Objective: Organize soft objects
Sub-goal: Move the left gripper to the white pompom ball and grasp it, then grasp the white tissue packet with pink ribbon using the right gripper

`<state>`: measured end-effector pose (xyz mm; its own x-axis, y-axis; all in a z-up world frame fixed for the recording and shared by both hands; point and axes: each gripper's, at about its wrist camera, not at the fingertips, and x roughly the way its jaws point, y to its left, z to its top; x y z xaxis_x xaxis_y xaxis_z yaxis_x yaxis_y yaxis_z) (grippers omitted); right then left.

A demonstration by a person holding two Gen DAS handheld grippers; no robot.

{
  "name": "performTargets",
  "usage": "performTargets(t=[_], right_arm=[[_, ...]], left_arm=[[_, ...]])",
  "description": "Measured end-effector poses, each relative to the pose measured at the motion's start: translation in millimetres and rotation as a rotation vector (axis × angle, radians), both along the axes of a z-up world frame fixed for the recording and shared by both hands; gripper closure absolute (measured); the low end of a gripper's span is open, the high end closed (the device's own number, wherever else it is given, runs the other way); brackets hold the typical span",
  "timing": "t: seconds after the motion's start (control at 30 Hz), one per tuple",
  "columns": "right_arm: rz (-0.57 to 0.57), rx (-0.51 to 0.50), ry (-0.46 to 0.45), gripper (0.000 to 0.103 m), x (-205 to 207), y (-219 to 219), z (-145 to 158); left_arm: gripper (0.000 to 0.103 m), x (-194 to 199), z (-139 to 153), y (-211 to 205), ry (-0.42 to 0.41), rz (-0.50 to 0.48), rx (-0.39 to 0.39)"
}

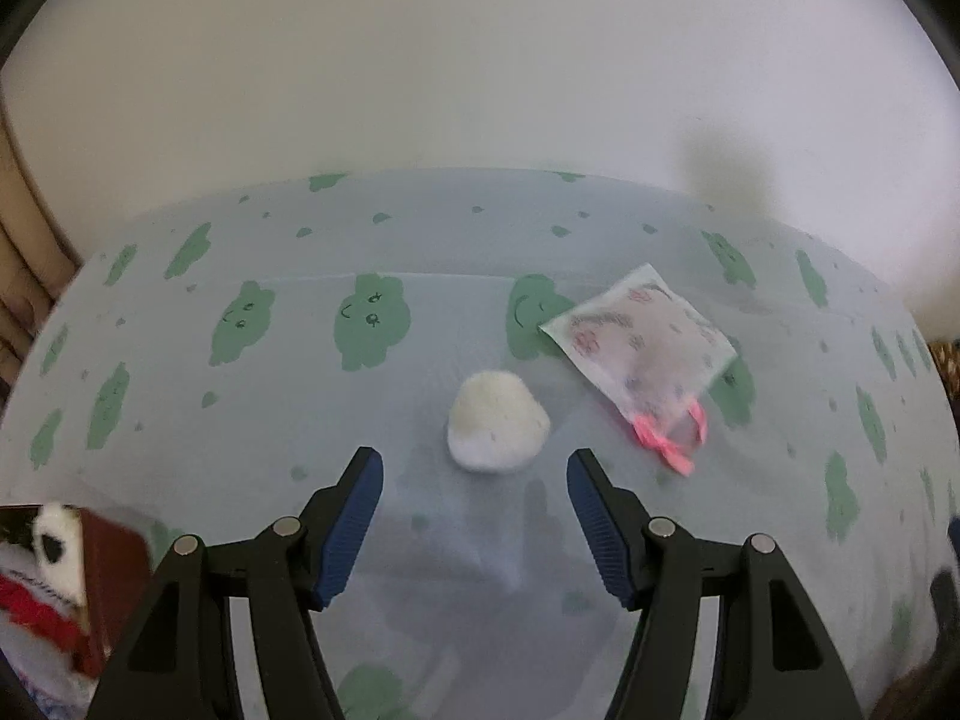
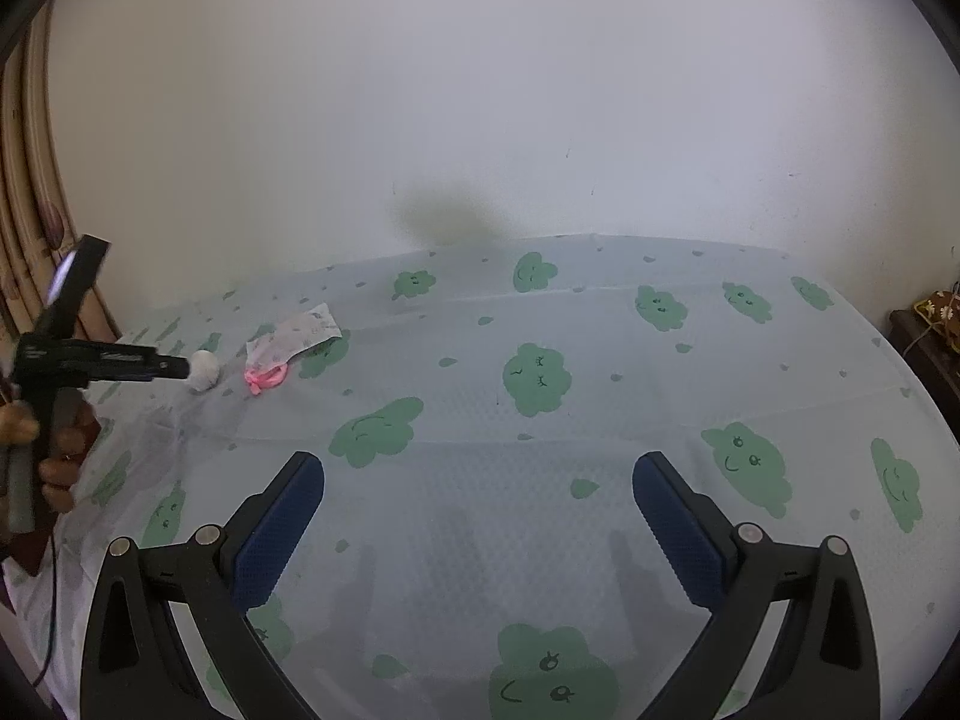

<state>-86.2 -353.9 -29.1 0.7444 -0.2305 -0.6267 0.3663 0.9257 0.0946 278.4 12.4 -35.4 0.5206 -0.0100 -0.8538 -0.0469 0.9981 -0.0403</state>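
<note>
1. Sheeting [image 2: 600, 360] of pale blue printed with green smiling clouds covered the whole surface, flat and broad, running back to a plain white wall [image 2: 480, 90].
2. Curtain folds [image 2: 24, 240] in beige hung at the far left edge of the right wrist view.
3. Left tongs [image 1: 474, 462] stood spread with nothing between the blue pads, pointing down at the sheeting; a hand [image 2: 57, 468] gripped their handle.
4. Right tongs [image 2: 477, 468] also stood spread and empty, over bare sheeting, well apart from the soft objects.
5. Red box [image 1: 108, 576] with a panda plush [image 1: 57, 540] in it sat at the lower left corner of the left wrist view, blurred.
6. White drawstring pouch [image 1: 642, 336] with a pink ribbon [image 1: 672, 438] lay flat, near the puff and to its right.
7. White fluffy puff [image 1: 495, 423] lay just ahead of the left tongs' tips, untouched, nothing blocking it.
</note>
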Motion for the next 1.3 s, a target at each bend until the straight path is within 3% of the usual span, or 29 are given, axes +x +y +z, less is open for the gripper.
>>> performTargets(t=[0.1,0.4,0.43,0.47,0.5,0.57,0.77,1.0,1.17,1.3], right_arm=[[0.000,0.000,-0.002,0.000,0,0,0],[-0.004,0.006,-0.012,0.000,-1,-2,1],[-0.005,0.007,-0.015,0.000,-1,-2,1],[-0.006,0.009,-0.017,0.000,-2,-3,1],[-0.008,0.011,-0.018,0.000,-2,-3,1],[-0.016,0.018,-0.020,0.000,-2,-5,2],[-0.020,0.028,-0.018,0.000,-2,-8,1],[-0.022,0.020,0.005,0.000,1,-7,-1],[-0.005,0.011,0.044,0.000,7,-4,-3],[0.147,0.017,0.126,0.000,38,15,-6]], left_arm=[[0.037,10,-6,7,0.003,0.018,-0.053],[0.039,28,-33,6,0.041,0.008,-0.070],[0.062,26,-33,4,0.016,-0.007,-0.047],[0.075,25,-33,2,0.019,-0.008,0.014],[0.081,23,-31,1,0.017,-0.007,0.030],[0.083,14,-28,7,0.023,0.024,-0.024],[0.084,-69,-8,7,-0.019,0.015,-0.102],[0.084,-175,8,-8,-0.054,-0.052,-0.096],[0.084,-215,14,-7,-0.040,-0.057,-0.157],[0.083,-228,15,1,-0.042,-0.045,-0.187]])
